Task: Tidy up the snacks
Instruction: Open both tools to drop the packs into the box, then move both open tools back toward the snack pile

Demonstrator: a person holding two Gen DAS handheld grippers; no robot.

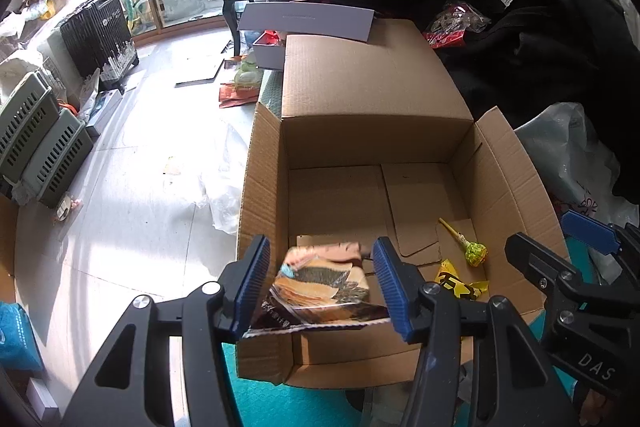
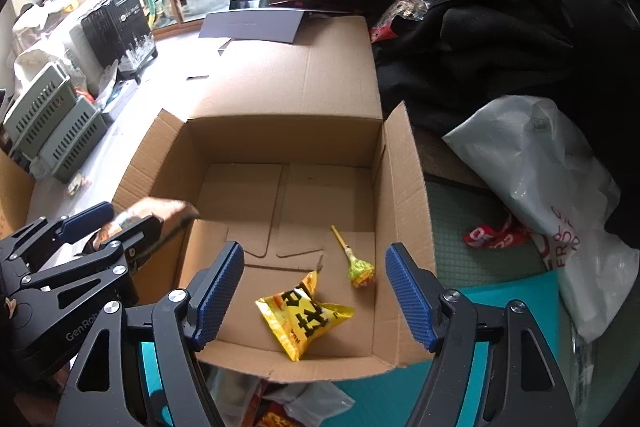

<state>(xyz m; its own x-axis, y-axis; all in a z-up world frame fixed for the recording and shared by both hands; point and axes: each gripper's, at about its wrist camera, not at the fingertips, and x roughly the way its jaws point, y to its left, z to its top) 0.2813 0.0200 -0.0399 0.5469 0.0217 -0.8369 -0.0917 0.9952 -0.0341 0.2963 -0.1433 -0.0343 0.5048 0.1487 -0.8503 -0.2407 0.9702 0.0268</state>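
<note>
An open cardboard box (image 1: 376, 95) (image 2: 304, 75) stands in front of both grippers. Inside it lie a yellow snack packet (image 2: 306, 315) (image 1: 460, 281) and a green lollipop (image 2: 360, 269) (image 1: 474, 253). My left gripper (image 1: 320, 281) is shut on an orange-brown snack bag (image 1: 320, 287) and holds it over the box's near left corner; it also shows in the right wrist view (image 2: 108, 223). My right gripper (image 2: 316, 291) is open and empty over the box's near edge, above the yellow packet.
Dark clothes (image 1: 540, 27) and a white plastic bag (image 2: 540, 187) lie right of the box. A teal mat (image 2: 520, 299) lies under the near side. More snack wrappers (image 2: 288, 407) lie in front. Grey crates (image 1: 36, 147) stand on the floor at left.
</note>
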